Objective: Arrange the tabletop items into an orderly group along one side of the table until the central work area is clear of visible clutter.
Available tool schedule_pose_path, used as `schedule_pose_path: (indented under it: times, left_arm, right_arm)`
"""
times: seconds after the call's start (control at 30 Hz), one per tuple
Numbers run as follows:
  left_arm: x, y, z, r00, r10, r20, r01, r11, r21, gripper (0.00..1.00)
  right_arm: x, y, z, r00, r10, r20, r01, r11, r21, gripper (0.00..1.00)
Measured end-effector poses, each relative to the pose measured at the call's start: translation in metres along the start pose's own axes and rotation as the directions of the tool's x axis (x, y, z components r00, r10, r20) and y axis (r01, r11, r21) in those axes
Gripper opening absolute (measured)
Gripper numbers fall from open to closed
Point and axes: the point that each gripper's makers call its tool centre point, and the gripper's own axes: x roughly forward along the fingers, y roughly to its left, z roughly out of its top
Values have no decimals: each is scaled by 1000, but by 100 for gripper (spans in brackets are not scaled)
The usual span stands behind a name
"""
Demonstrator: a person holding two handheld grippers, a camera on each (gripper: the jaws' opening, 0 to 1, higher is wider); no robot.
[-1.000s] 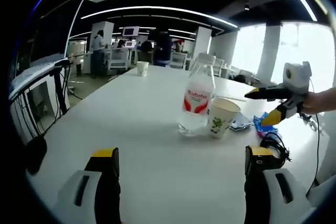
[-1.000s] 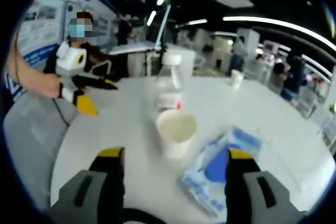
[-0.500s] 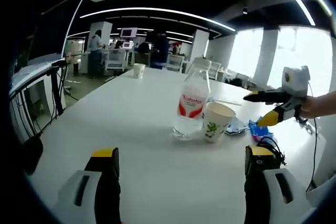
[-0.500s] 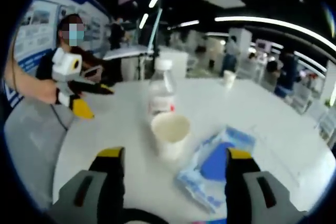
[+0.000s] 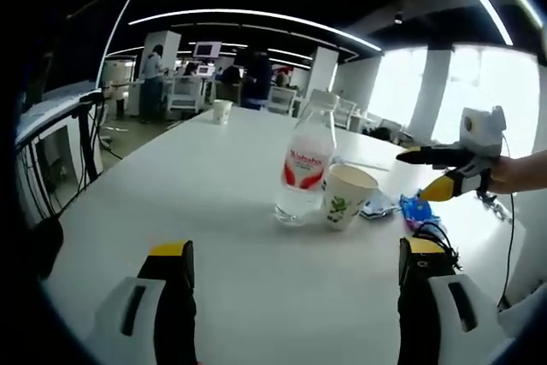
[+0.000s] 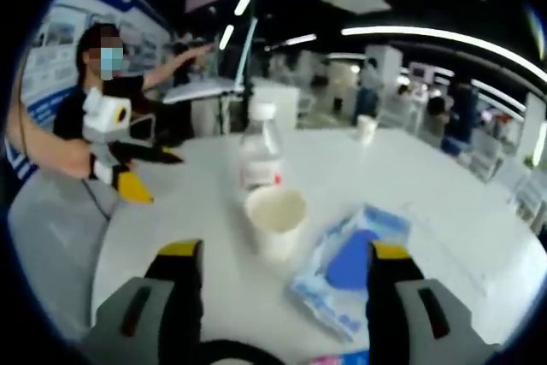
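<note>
Left gripper view: left claw spread, empty, water bottle and paper cup mid-counter, ungrouped; right gripper view: right claw spread, empty, blue packet beside cup, sorting apparently unstarted.

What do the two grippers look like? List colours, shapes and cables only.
Left gripper: black jaws capped with yellow tips, set on light grey bodies with slots. Right gripper: the same build. Seen from the side, the right gripper has a white housing, yellow and black jaws, and a thin dark cable trailing down.
</note>
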Motion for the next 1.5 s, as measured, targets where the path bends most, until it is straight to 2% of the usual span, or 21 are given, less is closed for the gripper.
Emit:
schedule_pose_path:
  times: [0.47,0.83,1.0,1.13,1.27,1.4,1.5]
  left_arm:
    - [-2,-1,-4,1000,3,-12,-3,1000,-16,100]
    - [1,-6,-8,1000,-9,-28,9,1000,3,100]
    - [1,-7,-8,1000,-9,-26,9,1000,2,100]
    - [3,-12,-9,999,-27,-34,27,999,19,100]
    - [1,-15,-12,998,-30,-48,32,998,45,99]
    - [0,-12,-11,999,-10,-47,14,997,75,99]
    - [1,-11,-14,999,3,-53,1,997,74,99]
  right_arm:
    - [-11,-3,-3,1000,-31,-4,31,999,26,74]
    - [-16,-1,-2,998,-59,-6,59,997,43,74]
    - [-20,0,6,996,-83,19,82,995,48,74]
    - [-22,1,1,996,-88,15,87,995,56,74]
    - [-24,1,-3,996,-82,22,81,994,74,74]
    - [-26,3,0,996,-71,49,67,994,81,74]
    - [-26,10,0,998,-32,53,29,997,68,74]
